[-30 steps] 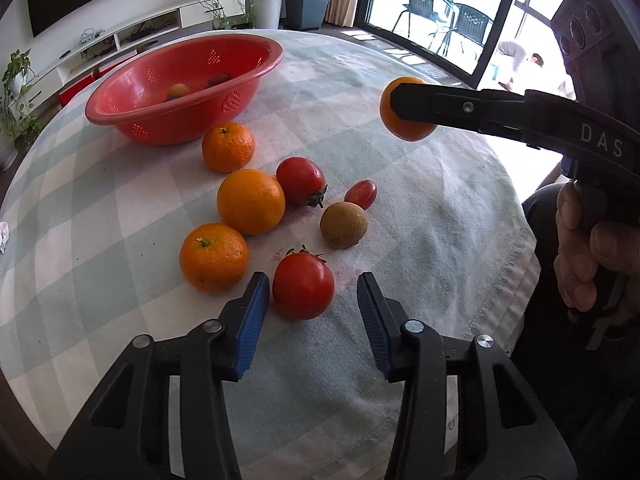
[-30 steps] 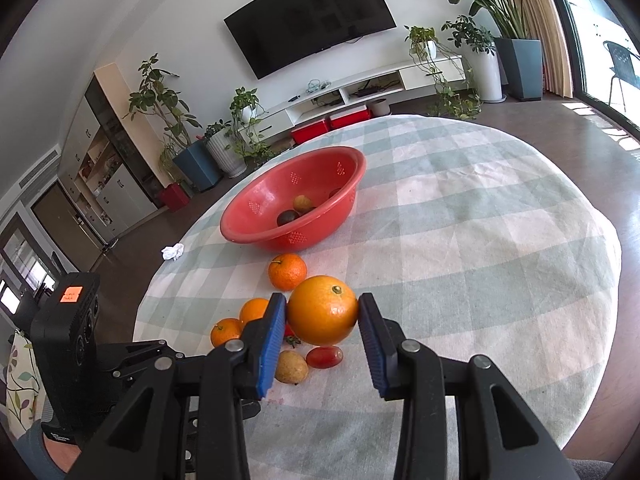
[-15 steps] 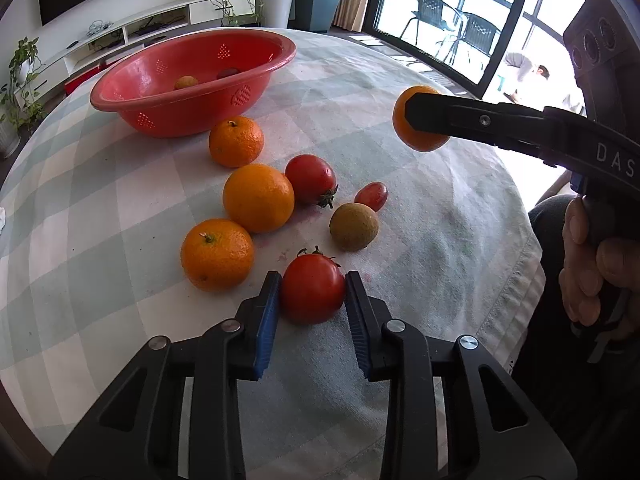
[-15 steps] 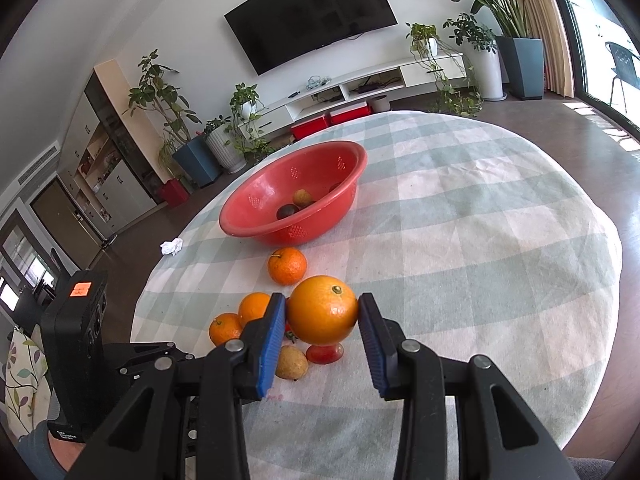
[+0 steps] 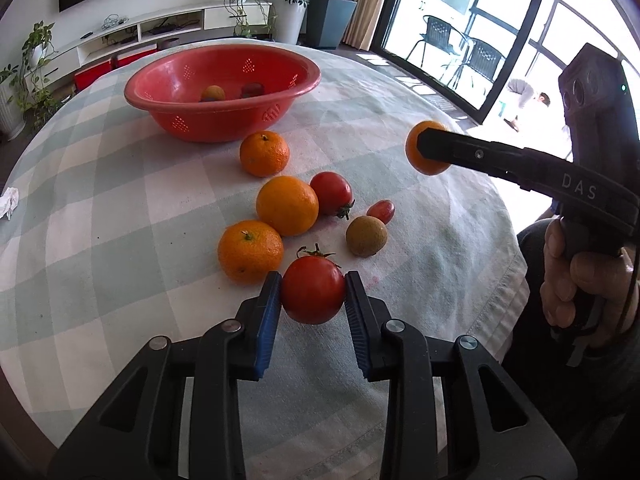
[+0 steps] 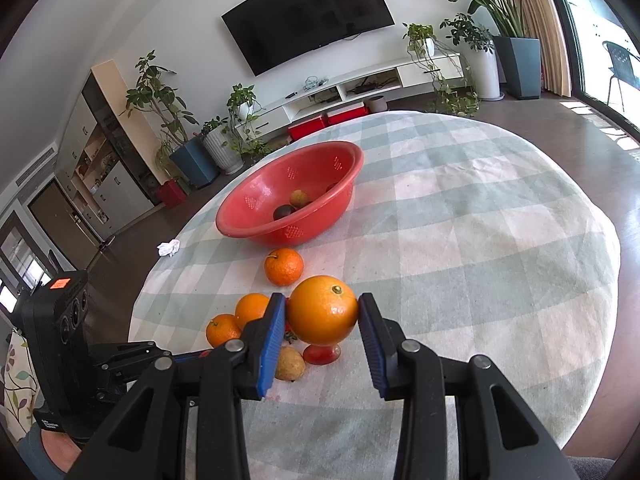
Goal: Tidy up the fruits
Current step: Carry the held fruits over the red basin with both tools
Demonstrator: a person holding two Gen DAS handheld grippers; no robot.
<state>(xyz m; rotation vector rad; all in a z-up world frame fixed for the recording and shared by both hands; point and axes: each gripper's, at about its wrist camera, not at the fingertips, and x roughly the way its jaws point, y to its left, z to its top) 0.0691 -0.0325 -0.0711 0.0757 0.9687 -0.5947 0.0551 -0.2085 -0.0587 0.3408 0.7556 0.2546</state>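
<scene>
My left gripper point(image 5: 313, 304) is shut on a red tomato point(image 5: 313, 295) and holds it just above the checked tablecloth. My right gripper point(image 6: 322, 320) is shut on an orange point(image 6: 322, 309) and holds it in the air above the loose fruit; it also shows in the left wrist view point(image 5: 425, 148). A red basket point(image 5: 224, 84) with two small fruits inside stands at the far side, also in the right wrist view point(image 6: 296, 196). On the cloth lie three oranges point(image 5: 287, 205), a second tomato point(image 5: 331, 193), a brown kiwi point(image 5: 366, 236) and a small red fruit point(image 5: 381, 210).
The round table point(image 6: 500, 240) has its near edge just under my grippers. A crumpled white tissue point(image 6: 169, 248) lies near the left edge. A TV, a low shelf and potted plants stand behind the table.
My left gripper moved forward around the tomato, shut on it and lifted it slightly. My right gripper kept hold of the orange and barely moved.
</scene>
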